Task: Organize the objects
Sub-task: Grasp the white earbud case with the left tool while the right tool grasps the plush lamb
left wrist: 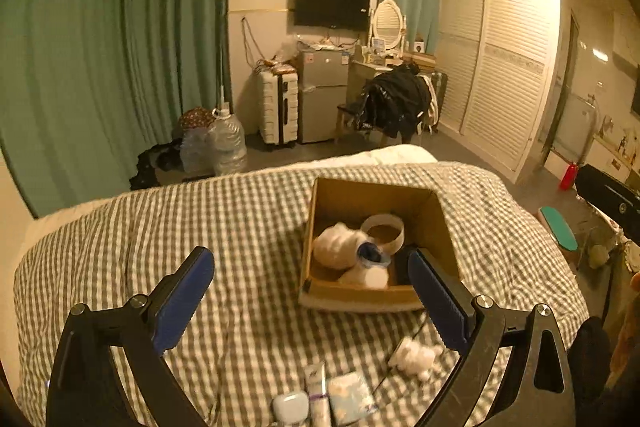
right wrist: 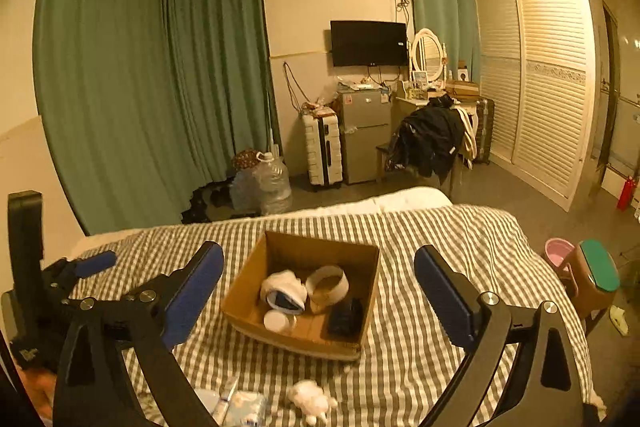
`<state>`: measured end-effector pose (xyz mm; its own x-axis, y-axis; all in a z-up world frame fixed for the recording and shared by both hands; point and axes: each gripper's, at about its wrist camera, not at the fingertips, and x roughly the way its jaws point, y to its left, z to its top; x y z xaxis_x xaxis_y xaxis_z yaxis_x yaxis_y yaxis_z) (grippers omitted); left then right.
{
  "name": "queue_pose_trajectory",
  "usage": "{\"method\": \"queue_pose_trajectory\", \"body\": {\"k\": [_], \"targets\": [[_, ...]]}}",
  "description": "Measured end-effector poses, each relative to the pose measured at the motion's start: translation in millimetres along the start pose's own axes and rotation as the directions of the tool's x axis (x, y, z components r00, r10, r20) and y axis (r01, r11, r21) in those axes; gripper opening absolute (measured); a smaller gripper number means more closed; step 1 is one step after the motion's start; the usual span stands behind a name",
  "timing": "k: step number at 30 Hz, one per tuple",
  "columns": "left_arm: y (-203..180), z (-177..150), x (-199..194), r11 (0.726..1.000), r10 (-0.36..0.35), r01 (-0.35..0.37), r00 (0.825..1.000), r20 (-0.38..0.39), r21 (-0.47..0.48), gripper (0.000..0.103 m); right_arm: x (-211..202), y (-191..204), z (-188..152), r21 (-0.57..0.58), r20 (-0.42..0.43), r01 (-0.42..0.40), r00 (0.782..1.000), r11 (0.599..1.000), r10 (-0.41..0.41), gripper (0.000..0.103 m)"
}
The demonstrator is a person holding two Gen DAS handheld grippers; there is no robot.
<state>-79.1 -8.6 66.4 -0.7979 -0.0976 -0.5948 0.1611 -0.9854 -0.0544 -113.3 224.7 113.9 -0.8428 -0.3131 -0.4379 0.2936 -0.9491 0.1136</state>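
A cardboard box (left wrist: 320,203) (right wrist: 256,263) sits on the checked bedspread (left wrist: 240,211) (right wrist: 420,239). Inside lie a white sock bundle (left wrist: 340,245) (right wrist: 282,285), a white tape ring (left wrist: 384,231) (right wrist: 328,283), a round white pad (right wrist: 274,321) and a black object (right wrist: 346,315). Near the front edge lie a white fluffy toy (left wrist: 416,357) (right wrist: 310,399), a tube (left wrist: 316,391), a white case (left wrist: 290,407) and a patterned tissue pack (left wrist: 352,397) (right wrist: 248,407). My left gripper (left wrist: 310,301) is open and empty above them. My right gripper (right wrist: 318,297) is open and empty above the box.
A chair with a black jacket (left wrist: 396,103), a small fridge (left wrist: 324,95), a white suitcase (left wrist: 278,107) and water bottles (left wrist: 228,143) stand beyond the bed. A stool with a green top (right wrist: 598,267) and a pink bucket (right wrist: 558,251) stand at the right.
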Motion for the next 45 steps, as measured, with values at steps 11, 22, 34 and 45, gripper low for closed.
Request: {"method": "queue_pose_trajectory", "body": {"k": [11, 22, 34, 45], "targets": [[28.3, -76.6, 57.7, 0.997, 0.069, -0.075, 0.987, -0.148, -0.032, 0.100, 49.6, 4.3, -81.3, -0.036, -0.166, 0.025, 0.986, 0.999, -0.031, 0.098], [50.3, -155.0, 121.9, 0.992, 0.094, -0.120, 0.896, -0.435, -0.032, 0.100, 129.8, 9.9, -163.7, -0.084, -0.387, 0.007, 0.921, 0.996, -0.039, 0.098], [28.8, -179.2, 135.9, 0.999, 0.040, -0.041, 0.835, -0.549, 0.010, 0.065, 167.8, 3.2, -205.2, -0.069, -0.519, -0.012, 0.854, 0.998, -0.026, 0.078], [-0.6, -194.8, 158.4, 0.993, 0.065, 0.013, 0.773, -0.632, 0.118, 0.063, 181.8, 7.9, -217.1, -0.045, -0.571, -0.061, 0.821, 0.997, 0.025, 0.075]]}}
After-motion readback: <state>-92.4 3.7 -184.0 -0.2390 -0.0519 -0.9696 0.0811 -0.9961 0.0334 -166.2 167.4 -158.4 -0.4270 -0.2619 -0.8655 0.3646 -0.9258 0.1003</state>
